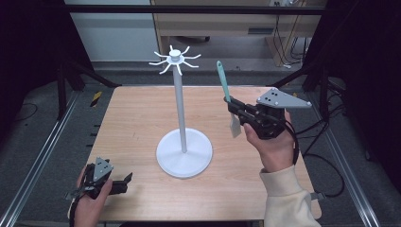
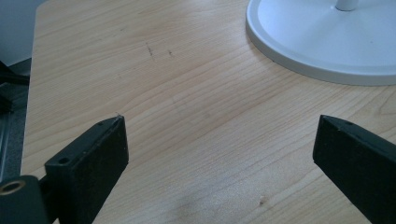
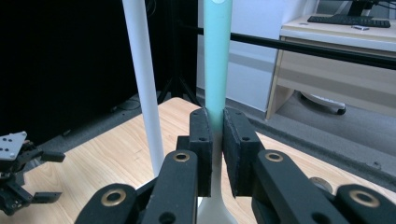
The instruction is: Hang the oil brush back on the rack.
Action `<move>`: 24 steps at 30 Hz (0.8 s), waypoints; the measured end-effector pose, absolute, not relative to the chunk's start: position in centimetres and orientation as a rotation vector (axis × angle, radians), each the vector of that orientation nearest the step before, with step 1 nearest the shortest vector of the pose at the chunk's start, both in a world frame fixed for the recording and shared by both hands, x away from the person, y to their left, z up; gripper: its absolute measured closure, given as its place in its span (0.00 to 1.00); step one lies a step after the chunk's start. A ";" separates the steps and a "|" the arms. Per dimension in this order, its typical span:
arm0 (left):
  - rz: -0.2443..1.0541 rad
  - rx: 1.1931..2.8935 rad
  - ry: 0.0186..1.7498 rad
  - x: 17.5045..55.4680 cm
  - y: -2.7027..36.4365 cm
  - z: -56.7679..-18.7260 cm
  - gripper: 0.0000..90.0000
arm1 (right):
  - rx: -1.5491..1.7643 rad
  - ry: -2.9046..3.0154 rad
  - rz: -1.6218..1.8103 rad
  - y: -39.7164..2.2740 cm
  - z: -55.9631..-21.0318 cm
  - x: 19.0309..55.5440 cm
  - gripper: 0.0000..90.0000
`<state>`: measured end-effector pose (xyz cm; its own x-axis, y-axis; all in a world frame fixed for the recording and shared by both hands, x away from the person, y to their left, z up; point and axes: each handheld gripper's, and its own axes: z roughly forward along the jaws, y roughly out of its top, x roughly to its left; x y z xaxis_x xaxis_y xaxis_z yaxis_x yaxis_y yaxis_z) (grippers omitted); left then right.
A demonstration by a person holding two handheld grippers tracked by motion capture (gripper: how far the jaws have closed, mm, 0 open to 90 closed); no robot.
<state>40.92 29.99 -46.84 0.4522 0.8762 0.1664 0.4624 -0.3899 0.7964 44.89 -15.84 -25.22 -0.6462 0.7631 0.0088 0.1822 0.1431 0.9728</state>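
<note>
A white rack with a round base and a crown of hooks stands mid-table; its pole rises left of my right gripper's jaws. My right gripper is held above the table's right side, shut on a spatula with a teal handle pointing up and a whitish blade hanging below. My left gripper rests low at the table's front left corner, open, with bare wood between its jaws; it also shows far off as the other gripper in the right gripper view.
The wooden table is ringed by metal rails and dark stands. A desk and cables sit beyond the far edge. The person's hand and cream sleeve come in from the front right.
</note>
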 end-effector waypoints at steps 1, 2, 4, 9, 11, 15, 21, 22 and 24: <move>0.773 2.020 1.115 40.9 30.0 -46.8 0.03 | 0.902 1.922 1.537 -15.8 -25.1 44.8 0.92; 0.773 2.020 1.115 40.9 30.0 -46.8 0.03 | 0.902 1.922 1.537 -15.8 -25.1 44.8 0.92; 0.771 2.023 1.113 40.9 29.9 -46.9 0.03 | 0.897 1.932 1.565 -15.7 -24.9 44.7 0.92; 0.770 2.025 1.108 40.9 29.9 -46.9 0.03 | 0.887 1.931 1.569 -15.5 -24.9 44.5 0.92; 0.770 2.025 1.108 40.9 29.9 -46.9 0.03 | 0.886 1.930 1.572 -15.4 -24.9 44.5 0.92; 0.772 2.027 1.108 40.9 29.9 -46.9 0.03 | 0.867 1.946 1.574 -15.0 -24.7 44.3 0.92; 0.767 2.030 1.106 40.9 29.8 -46.9 0.03 | 0.853 1.945 1.583 -14.8 -24.5 44.1 0.92; 0.766 2.029 1.107 40.9 29.9 -46.9 0.03 | 0.842 1.949 1.583 -14.7 -24.4 44.0 0.92; 0.766 2.030 1.107 40.9 29.9 -46.9 0.03 | 0.840 1.950 1.586 -14.7 -24.3 43.9 0.92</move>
